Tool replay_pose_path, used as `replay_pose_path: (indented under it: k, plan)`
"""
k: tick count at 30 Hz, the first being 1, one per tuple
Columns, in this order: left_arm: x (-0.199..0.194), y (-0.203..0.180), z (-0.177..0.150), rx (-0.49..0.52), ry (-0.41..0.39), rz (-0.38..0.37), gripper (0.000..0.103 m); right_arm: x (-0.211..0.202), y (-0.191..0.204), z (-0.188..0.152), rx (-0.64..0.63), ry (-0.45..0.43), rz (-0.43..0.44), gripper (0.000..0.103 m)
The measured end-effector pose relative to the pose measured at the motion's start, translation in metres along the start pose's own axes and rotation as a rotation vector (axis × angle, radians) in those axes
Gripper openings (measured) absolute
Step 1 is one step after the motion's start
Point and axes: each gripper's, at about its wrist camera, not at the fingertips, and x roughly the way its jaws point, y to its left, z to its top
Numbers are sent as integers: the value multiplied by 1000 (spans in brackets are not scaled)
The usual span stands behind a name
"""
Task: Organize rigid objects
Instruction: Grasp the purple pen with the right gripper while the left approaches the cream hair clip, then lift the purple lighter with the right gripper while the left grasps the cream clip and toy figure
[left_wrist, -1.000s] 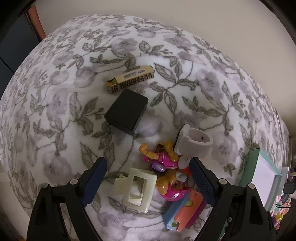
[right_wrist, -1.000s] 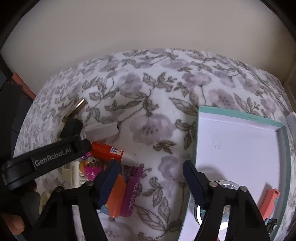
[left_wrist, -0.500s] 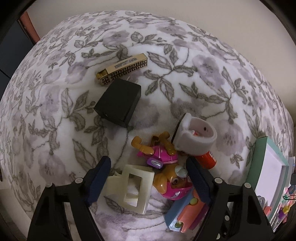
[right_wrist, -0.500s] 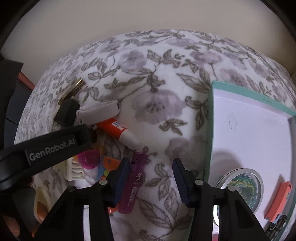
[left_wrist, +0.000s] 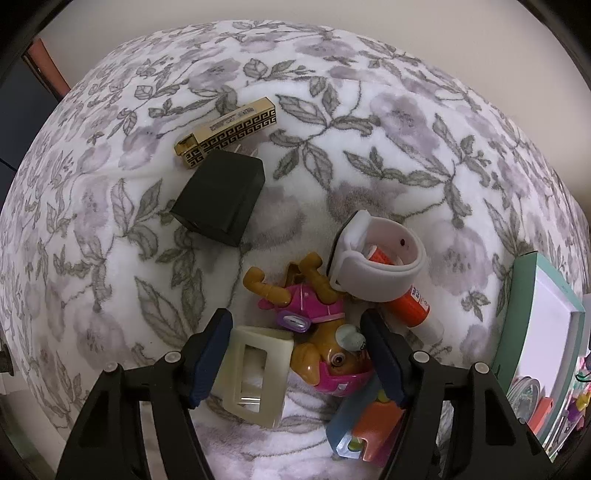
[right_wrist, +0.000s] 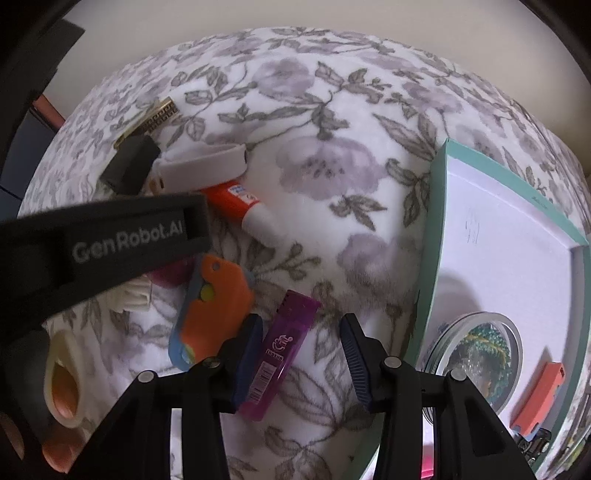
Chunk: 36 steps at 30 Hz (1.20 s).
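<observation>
In the left wrist view my left gripper (left_wrist: 295, 354) points down over a pile on the floral blanket. Its jaws are closing, with a cream hair claw clip (left_wrist: 255, 373) and a pink and brown toy dog (left_wrist: 325, 354) between them; the pads are not pressing on either. In the right wrist view my right gripper (right_wrist: 301, 354) is also closing. A purple lighter (right_wrist: 284, 350) lies between its fingers, against the left one and clear of the right one. The left gripper's black body (right_wrist: 110, 236) crosses that view.
A gold patterned box (left_wrist: 229, 129), a black box (left_wrist: 221, 195), a grey wristband (left_wrist: 376, 254), an orange glue stick (left_wrist: 413, 302) and an orange and blue toy (right_wrist: 214, 314) lie around. A teal tray (right_wrist: 432, 240) at right holds a round tin (right_wrist: 480, 350).
The left gripper came down over the clip and toy dog and its jaws narrowed. The right gripper shifted left from the tray's edge to the purple lighter, sank, and narrowed too.
</observation>
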Motion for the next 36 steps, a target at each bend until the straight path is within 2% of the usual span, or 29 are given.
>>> replay_pose_path:
  k: [4, 12, 15, 19, 25, 36]
  plan:
    - [0, 3, 2, 5, 1, -4, 70, 0, 2, -6, -20, 11, -12, 47]
    - [0, 14, 0, 20, 7, -7, 67, 0, 9, -10, -33, 20, -34, 37]
    - [-1, 15, -6, 37, 8, 0, 67, 0, 10, -17, -38, 22, -39, 33]
    - [-1, 17, -14, 44, 16, 1, 67, -1, 8, -20, -26, 22, -30, 21]
    - [-2, 18, -27, 56, 21, 10, 66, -6, 4, -24, 11, 20, 13, 21]
    - [-6, 34, -30, 17, 45, -30, 65, -13, -13, -16, 41, -8, 60, 21]
